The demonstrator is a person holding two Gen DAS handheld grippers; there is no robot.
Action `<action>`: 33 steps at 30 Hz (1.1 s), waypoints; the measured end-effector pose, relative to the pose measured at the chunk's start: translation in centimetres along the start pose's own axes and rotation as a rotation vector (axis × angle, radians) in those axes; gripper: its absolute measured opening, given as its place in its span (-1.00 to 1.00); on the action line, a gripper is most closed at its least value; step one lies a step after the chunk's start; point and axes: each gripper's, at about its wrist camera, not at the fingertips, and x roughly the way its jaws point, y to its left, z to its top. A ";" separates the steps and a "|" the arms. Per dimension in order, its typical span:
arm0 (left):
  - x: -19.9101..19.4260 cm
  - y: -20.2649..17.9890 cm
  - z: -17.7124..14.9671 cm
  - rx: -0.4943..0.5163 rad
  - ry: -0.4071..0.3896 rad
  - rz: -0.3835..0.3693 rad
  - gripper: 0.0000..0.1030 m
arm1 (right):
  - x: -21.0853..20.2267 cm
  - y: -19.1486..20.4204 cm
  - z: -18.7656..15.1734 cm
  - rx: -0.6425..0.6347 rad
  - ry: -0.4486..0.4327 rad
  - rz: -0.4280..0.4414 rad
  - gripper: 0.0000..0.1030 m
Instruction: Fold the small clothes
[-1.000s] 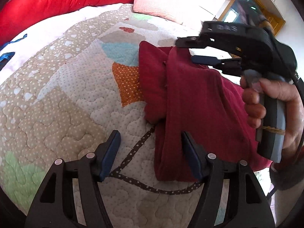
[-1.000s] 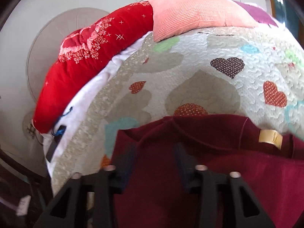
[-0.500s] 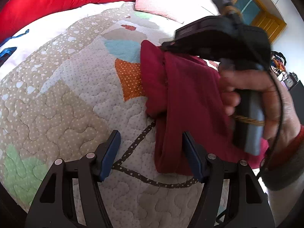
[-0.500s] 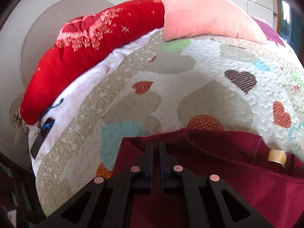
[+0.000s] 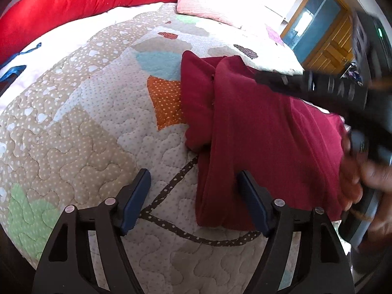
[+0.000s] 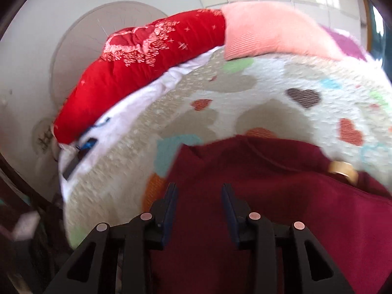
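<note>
Since half a second ago, the right gripper (image 6: 199, 204) has gone from clenched to parted, and its fingers (image 6: 169, 205) are opening above the shirt (image 5: 264, 132) with nothing pinched between them. In the left view it shows as a blur at the right edge, held by a hand (image 5: 367, 186). The left gripper (image 5: 193, 198) is also opening, straddling the shirt's near left edge without pressing it. Folded, the shirt lies on the bed's quilt (image 5: 93, 127).
</note>
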 end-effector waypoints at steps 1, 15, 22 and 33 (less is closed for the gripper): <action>0.0 -0.2 -0.1 0.003 -0.002 0.005 0.49 | -0.3 -0.4 -0.7 -0.005 -0.009 -0.051 -0.31; 0.2 0.2 -0.1 0.004 0.007 0.004 0.53 | 0.2 -2.2 -0.7 0.046 -0.018 -0.121 -0.31; 0.6 0.7 0.6 -0.002 0.013 -0.023 0.55 | 3.9 -2.8 1.2 0.108 0.031 -0.130 -0.31; 0.8 1.9 0.6 -0.022 -0.018 -0.066 0.57 | 5.5 0.7 3.3 0.095 0.154 -0.014 0.27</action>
